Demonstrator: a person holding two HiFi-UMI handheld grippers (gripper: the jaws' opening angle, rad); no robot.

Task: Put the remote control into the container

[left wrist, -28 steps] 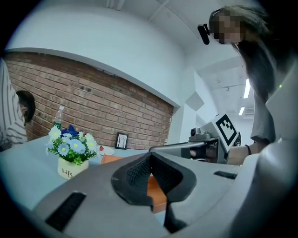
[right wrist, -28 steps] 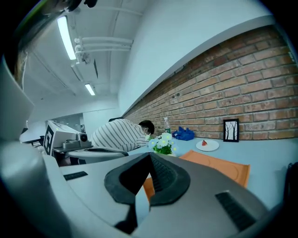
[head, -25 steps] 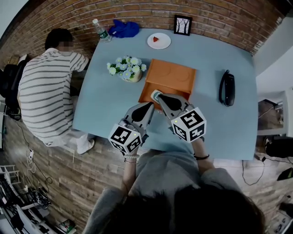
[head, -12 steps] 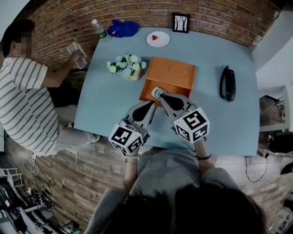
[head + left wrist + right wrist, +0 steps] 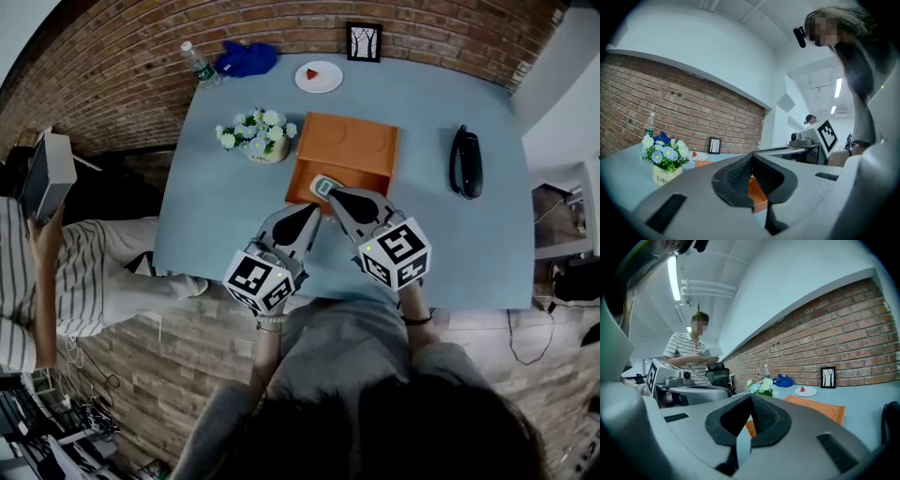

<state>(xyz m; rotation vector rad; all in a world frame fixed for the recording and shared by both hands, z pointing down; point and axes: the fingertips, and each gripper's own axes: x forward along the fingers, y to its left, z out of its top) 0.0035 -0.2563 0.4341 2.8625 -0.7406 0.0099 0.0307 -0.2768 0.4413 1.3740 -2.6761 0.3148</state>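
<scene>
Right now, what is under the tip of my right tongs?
A pale remote control shows just past the right tongs, at the orange container's near edge. The tongs cover its near end and whatever it rests on.

Red brick wall (image 5: 122, 56) behind a pale-blue table (image 5: 234, 211) — white ceiling (image 5: 717, 258) (tube lights (image 5: 672, 273)) above.

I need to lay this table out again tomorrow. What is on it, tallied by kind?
water bottle: 1
blue cloth: 1
plate with a red piece of food: 1
picture frame: 1
pot of flowers: 1
orange container: 1
remote control: 1
black phone: 1
Total: 8
</scene>
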